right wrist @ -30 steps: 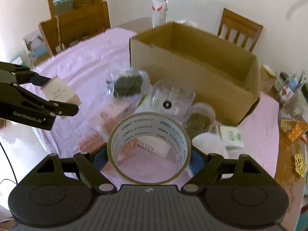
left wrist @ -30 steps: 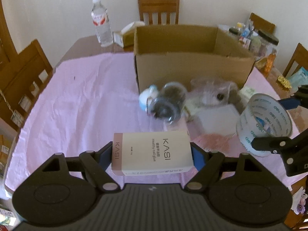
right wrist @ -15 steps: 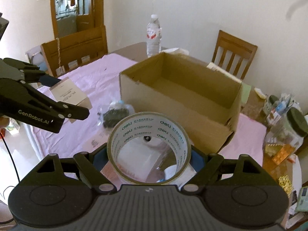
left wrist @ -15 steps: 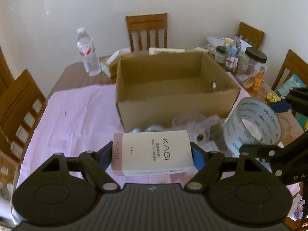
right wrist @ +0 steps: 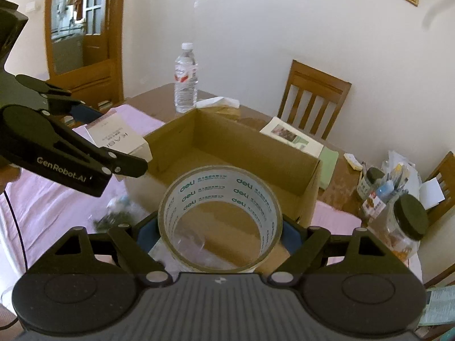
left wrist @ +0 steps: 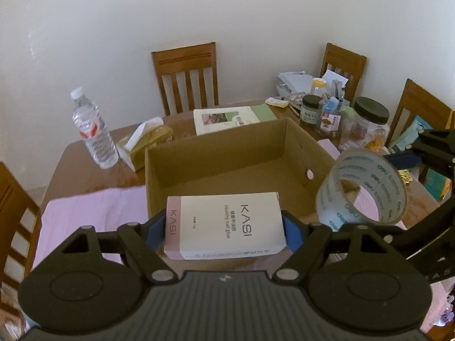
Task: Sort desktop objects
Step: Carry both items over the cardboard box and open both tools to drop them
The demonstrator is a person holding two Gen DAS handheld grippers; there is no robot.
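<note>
My left gripper (left wrist: 224,234) is shut on a white and pink nail glue box (left wrist: 224,224), held above the near wall of an open cardboard box (left wrist: 216,153). My right gripper (right wrist: 219,233) is shut on a roll of clear tape (right wrist: 220,196), also raised over the near edge of the cardboard box (right wrist: 256,153). In the left wrist view the tape roll (left wrist: 362,190) hangs at the right, beside the box's right wall. In the right wrist view the left gripper (right wrist: 113,145) with the glue box (right wrist: 119,139) sits at the left. The cardboard box looks empty.
A water bottle (left wrist: 93,130), a tissue pack (left wrist: 148,142) and a booklet (left wrist: 230,118) lie behind the box. Jars (left wrist: 366,125) and clutter crowd the table's right end. A pink cloth (left wrist: 93,210) covers the near table; small items (right wrist: 113,216) lie on it. Wooden chairs (left wrist: 187,76) surround the table.
Both grippers have risen and moved forward toward the cardboard box, each still holding its object. The loose items on the cloth have dropped below the view; the box's inside now shows.
</note>
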